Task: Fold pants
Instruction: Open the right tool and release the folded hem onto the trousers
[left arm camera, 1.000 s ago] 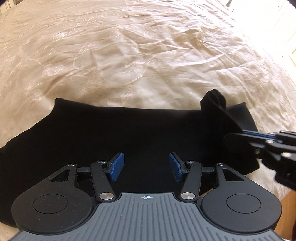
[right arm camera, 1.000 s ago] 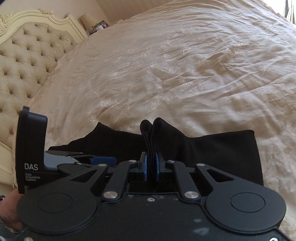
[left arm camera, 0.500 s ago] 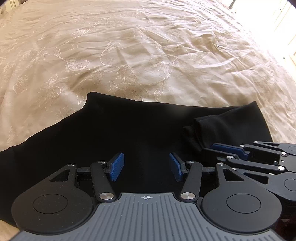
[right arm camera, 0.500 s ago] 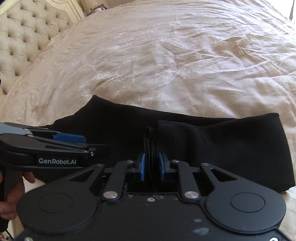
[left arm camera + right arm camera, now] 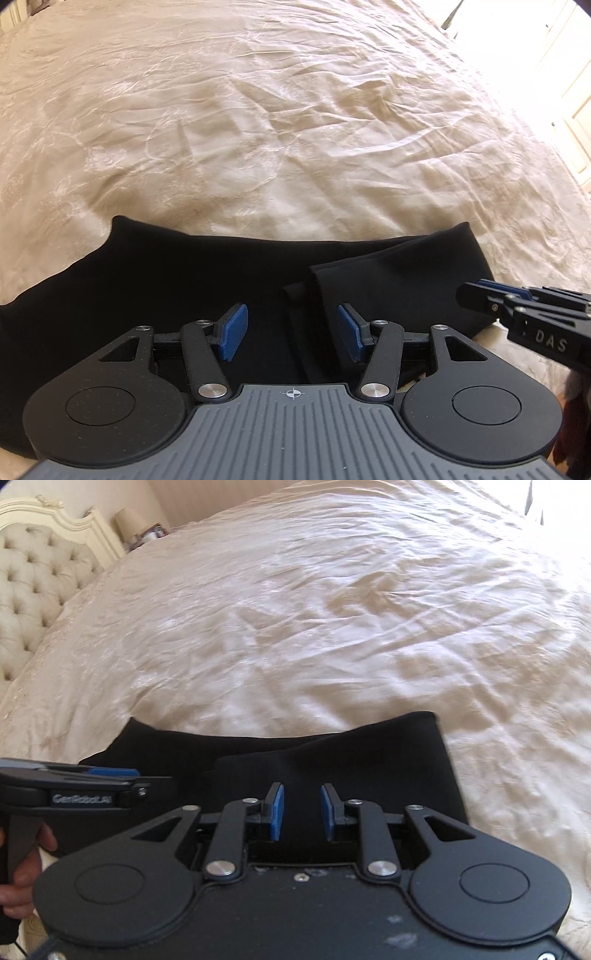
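Looking down your right gripper (image 5: 298, 810), you see its jaws opening with nothing pinched between the blue pads; the black pants (image 5: 332, 760) lie flat just beyond and beneath them. Your left gripper (image 5: 291, 328) stands half open and empty over the same cloth. The pants rest at the near edge of the cream bedspread (image 5: 258, 129), long axis running left to right across both views, one end already doubled over so a folded edge (image 5: 317, 291) sits just ahead of the left jaws. That edge lies nearer your left gripper; the outer folded end (image 5: 439, 760) lies nearer your right. Any further fold, I judge, runs along that long axis.
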Tool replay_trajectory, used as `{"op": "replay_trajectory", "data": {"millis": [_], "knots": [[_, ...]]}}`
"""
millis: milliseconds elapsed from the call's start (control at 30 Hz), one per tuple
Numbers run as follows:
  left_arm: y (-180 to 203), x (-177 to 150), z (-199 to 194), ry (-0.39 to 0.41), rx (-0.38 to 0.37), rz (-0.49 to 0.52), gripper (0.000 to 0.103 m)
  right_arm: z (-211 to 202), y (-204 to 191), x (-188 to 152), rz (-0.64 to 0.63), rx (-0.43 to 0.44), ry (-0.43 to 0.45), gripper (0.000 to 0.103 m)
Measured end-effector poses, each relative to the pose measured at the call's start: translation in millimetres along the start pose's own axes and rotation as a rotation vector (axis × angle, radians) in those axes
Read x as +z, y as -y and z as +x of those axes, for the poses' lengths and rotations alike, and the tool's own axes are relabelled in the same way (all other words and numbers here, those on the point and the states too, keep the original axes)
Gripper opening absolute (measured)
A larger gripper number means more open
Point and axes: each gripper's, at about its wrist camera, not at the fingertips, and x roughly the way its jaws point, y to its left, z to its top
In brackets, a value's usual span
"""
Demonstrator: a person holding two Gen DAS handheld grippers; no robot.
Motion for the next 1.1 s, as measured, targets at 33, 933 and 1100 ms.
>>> {"op": "replay_trajectory", "data": {"millis": [33,933,1100], "knots": [[7.5,1.4,2.3,-0.001,-0.003,0.012,0.052,1.0,12.9,2.9,0.027,-0.023,-0.003,0.026],[11.3,-44.2,-0.7,-0.084,0.208,-0.158,0.055,15.7,44.5,25.7,-0.147,0.037,-0.04,0.02],[-27.0,-64.9,-22.5,-0.079,0.289,-0.31,0.055,22.8,4.7,24.2,-0.242,0.186,-0.077,0.022]]}}
